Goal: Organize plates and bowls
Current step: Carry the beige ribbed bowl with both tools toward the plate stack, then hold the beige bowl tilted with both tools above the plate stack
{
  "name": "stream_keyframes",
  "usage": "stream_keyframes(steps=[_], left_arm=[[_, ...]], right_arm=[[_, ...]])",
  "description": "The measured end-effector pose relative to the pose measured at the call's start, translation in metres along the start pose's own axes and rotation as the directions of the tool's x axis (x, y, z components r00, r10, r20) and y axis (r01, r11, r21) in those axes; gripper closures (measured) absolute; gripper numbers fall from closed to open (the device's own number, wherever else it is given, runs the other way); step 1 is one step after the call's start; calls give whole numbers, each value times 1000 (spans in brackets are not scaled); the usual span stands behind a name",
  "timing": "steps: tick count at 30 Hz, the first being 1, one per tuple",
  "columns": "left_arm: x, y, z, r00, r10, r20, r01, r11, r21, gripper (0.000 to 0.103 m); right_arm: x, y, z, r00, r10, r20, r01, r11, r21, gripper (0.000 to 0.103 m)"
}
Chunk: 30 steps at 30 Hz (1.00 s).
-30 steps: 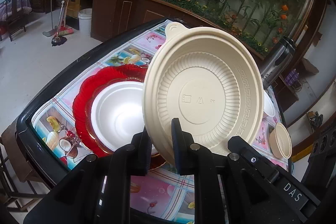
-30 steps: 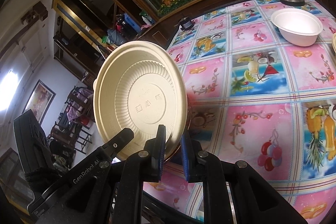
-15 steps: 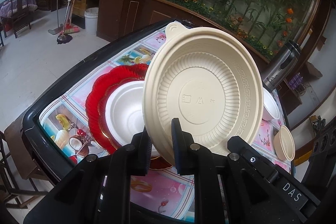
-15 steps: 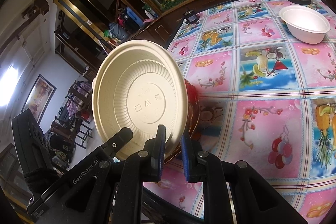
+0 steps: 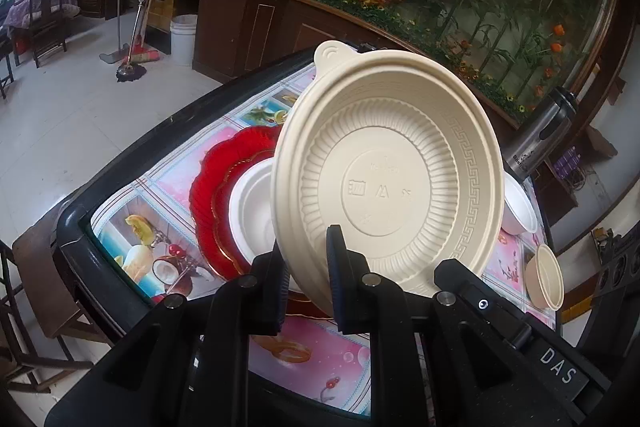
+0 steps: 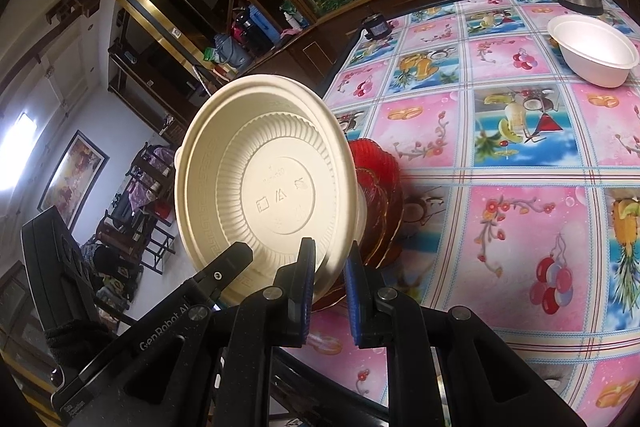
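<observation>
Above fruit-print tablecloth (image 6: 520, 235), both grippers (image 5: 306, 259) (image 6: 328, 267) pinching beige bowls (image 5: 388, 179) (image 6: 264, 195) by rims; thin tilted holds, likely to slip.

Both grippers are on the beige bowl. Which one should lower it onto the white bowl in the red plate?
Left, probably. The left gripper pinches the rim of the beige bowl right beside the white bowl and sees it. From the right wrist view it's mostly hidden.
</observation>
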State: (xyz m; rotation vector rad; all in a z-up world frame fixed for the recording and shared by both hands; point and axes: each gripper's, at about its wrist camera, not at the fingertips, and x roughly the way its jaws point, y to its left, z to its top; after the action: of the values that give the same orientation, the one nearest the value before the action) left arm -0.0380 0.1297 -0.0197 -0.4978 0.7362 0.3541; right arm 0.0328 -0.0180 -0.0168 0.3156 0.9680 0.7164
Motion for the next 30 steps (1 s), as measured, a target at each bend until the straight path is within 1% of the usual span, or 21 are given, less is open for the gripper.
stream_keyframes(steps=[30], left_arm=[[6,6,0,999,36,-22,-36,999,-1,87]], right_arm=[[12,7,-3,999,7,-39,-7,1000,-1,89]])
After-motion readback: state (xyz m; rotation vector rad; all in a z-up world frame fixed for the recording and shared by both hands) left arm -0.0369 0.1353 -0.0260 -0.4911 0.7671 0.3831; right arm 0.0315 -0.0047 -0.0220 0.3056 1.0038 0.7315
